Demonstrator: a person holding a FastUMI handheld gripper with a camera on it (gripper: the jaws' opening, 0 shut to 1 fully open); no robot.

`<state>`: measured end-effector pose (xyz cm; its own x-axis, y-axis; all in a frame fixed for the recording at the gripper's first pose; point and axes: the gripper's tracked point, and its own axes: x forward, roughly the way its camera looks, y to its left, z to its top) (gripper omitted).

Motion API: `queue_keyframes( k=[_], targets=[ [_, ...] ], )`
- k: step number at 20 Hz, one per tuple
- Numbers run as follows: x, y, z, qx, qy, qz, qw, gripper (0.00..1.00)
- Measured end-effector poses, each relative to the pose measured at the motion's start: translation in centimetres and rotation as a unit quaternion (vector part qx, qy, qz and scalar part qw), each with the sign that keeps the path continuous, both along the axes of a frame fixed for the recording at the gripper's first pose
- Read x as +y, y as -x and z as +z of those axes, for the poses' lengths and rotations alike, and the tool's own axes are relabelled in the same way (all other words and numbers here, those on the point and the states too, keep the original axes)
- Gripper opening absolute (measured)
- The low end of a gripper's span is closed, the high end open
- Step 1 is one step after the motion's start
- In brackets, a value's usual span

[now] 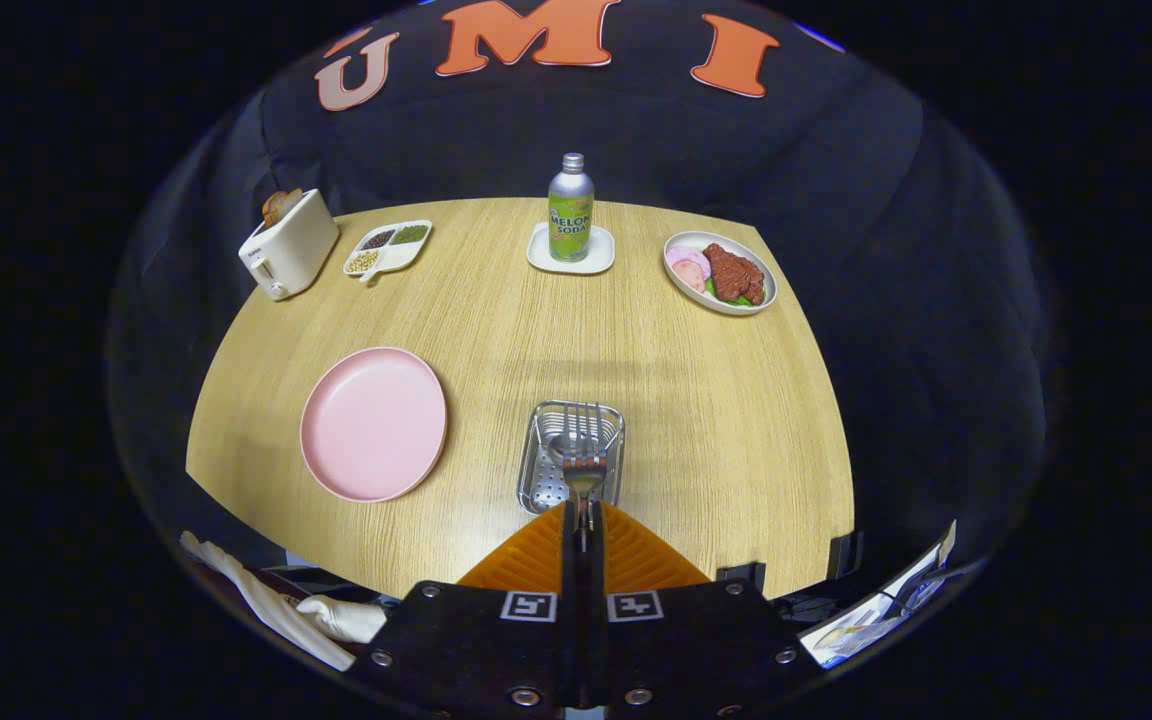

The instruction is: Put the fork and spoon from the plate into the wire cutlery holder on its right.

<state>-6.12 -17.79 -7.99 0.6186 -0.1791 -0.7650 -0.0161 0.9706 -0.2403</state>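
My gripper [583,512] is shut on the handle of a metal fork [585,455]. The fork points forward, and its tines hang over the wire cutlery holder [539,482], which stands on the wooden table just ahead of the fingers. Beside the tines, inside the holder, a rounded metal shape [559,447] looks like the spoon's bowl. The pink plate [373,423] lies to the left of the holder with nothing on it.
At the back of the table [716,420] stand a white toaster [288,243], a divided dish of beans [388,247], a soda bottle [571,208] on a white coaster, and a plate of meat [720,272]. A gloved hand [341,615] is near the front edge.
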Motion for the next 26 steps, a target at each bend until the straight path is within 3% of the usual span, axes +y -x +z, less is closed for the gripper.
queue_keyframes(
  k=[15, 21, 26],
  targets=[
    [-0.1, -2.4, -4.8, 0.148, 0.062, 0.049, 0.986, 0.04],
    [0.0, -3.2, -5.4, 0.161, 0.072, 0.050, 0.983, 0.04],
    [0.1, -3.6, -5.0, 0.148, 0.060, 0.043, 0.986, 0.11]
  ],
)
